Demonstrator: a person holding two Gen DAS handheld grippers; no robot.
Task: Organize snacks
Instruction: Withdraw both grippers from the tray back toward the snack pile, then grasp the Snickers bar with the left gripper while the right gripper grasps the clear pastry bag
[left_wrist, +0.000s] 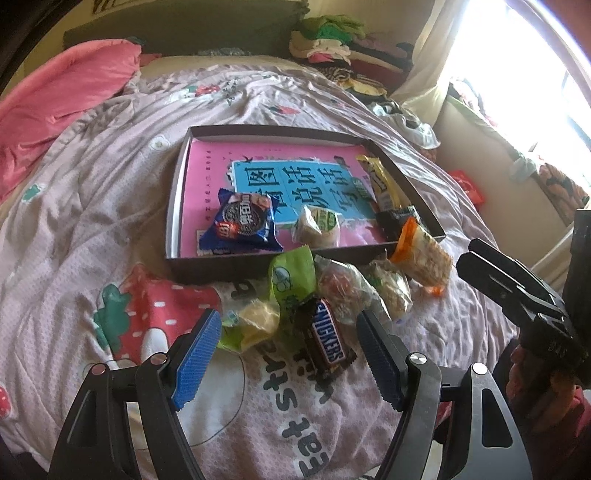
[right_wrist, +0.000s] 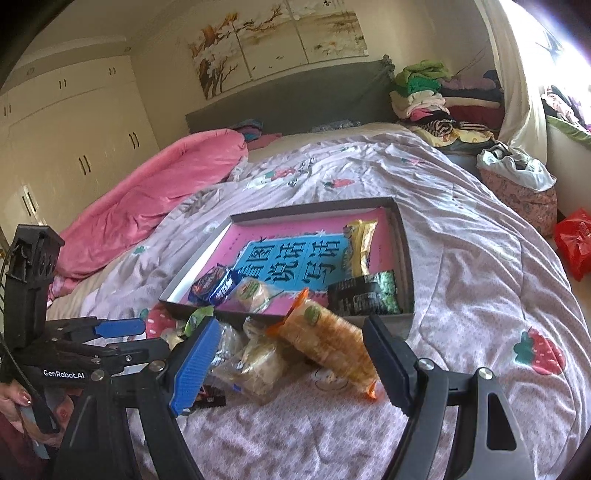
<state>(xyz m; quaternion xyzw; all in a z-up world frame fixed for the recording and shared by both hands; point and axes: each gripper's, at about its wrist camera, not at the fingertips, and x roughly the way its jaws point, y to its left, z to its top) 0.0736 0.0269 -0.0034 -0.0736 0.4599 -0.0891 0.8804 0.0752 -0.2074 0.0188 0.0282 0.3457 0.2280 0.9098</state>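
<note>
A shallow dark box (left_wrist: 221, 266) lies on the bed with a pink and blue book as its floor. In it are a blue cookie pack (left_wrist: 243, 225), a round wrapped cake (left_wrist: 317, 225), a long yellow pack (left_wrist: 382, 184) and a dark pack (left_wrist: 397, 218). Loose snacks are heaped in front of the box. My left gripper (left_wrist: 288, 350) is open, and a Snickers bar (left_wrist: 327, 339) lies between its fingers untouched, beside a green packet (left_wrist: 291, 280). My right gripper (right_wrist: 291, 363) is open over an orange-ended cracker pack (right_wrist: 325, 339) and a clear-wrapped pastry (right_wrist: 258, 365).
The bed has a lilac strawberry-print quilt (right_wrist: 480, 295) and a pink duvet (right_wrist: 147, 199) bunched at the far left. Folded clothes (right_wrist: 424, 92) are stacked by the headboard. A red bag (right_wrist: 576, 243) lies off the bed's right edge. A hand (right_wrist: 14, 402) holds the left gripper's handle.
</note>
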